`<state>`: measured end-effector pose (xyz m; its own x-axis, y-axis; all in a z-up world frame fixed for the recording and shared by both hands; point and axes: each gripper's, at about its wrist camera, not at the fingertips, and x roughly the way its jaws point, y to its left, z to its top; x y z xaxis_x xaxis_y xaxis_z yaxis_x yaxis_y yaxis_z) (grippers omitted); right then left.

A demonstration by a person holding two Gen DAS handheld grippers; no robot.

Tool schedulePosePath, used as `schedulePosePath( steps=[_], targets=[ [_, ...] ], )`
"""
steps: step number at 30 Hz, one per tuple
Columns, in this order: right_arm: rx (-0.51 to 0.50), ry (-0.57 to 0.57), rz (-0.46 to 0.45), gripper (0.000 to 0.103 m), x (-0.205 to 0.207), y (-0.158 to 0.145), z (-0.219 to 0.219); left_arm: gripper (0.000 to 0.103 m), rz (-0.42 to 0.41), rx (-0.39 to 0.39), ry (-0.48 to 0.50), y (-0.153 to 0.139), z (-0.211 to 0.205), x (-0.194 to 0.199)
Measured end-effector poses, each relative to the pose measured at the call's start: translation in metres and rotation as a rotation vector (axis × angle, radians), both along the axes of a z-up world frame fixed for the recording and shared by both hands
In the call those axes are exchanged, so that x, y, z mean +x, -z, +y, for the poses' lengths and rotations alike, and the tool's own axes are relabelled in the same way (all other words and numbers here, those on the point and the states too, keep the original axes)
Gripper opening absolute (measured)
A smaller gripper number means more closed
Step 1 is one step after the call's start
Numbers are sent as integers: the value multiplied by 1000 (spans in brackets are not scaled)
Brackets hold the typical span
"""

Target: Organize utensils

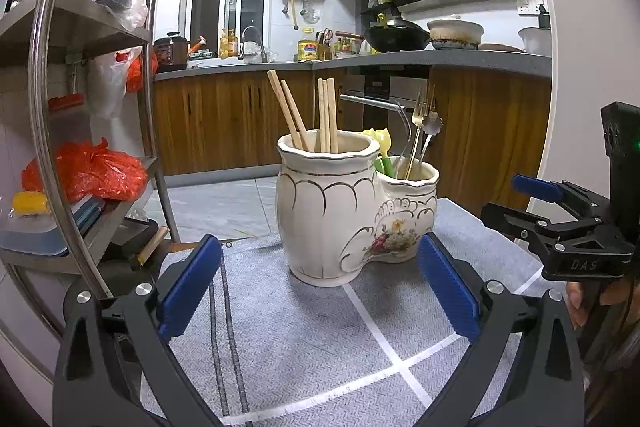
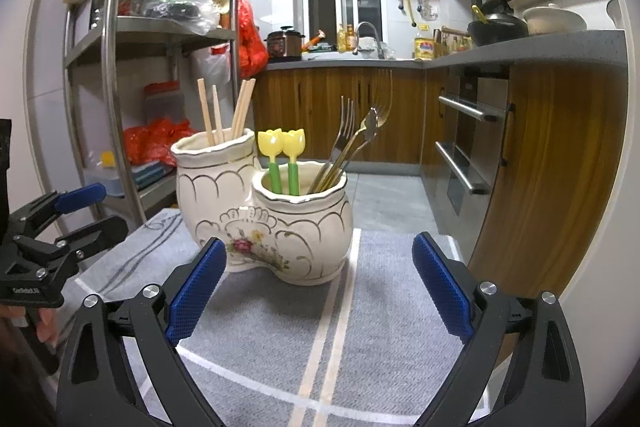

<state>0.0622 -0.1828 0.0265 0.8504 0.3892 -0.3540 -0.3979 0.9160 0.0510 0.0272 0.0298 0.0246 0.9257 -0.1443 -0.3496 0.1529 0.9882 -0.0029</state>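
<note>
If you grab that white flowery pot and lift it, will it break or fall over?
The pot looks like glazed china, so probably heavy, slippery and breakable if dropped. Its wide double base likely keeps it steady, though the tall chopsticks and forks might rattle or tip out.

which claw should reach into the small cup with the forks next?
Probably right. The right claw faces the small cup nearest it; the left claw faces the tall chopstick cup. Both are open, empty.

My left gripper (image 1: 320,287) gapes empty before a cream ceramic holder (image 1: 352,211) on grey cloth (image 1: 304,347), chopsticks (image 1: 316,115) in its taller pot, forks (image 1: 420,131) in the lower; my right gripper (image 1: 516,203) hovers alongside.
</note>
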Motion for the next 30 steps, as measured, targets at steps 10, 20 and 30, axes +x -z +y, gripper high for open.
schedulePosePath(
  steps=[10, 20, 30],
  targets=[
    [-1, 0, 0, 94, 0, 0, -1, 97, -3, 0, -1, 0, 0, -1],
    [-2, 0, -1, 95, 0, 0, -1, 97, 0, -4, -2, 0, 1, -1],
    [-2, -1, -1, 95, 0, 0, -1, 97, 0, -2, -3, 0, 0, 0]
  ],
)
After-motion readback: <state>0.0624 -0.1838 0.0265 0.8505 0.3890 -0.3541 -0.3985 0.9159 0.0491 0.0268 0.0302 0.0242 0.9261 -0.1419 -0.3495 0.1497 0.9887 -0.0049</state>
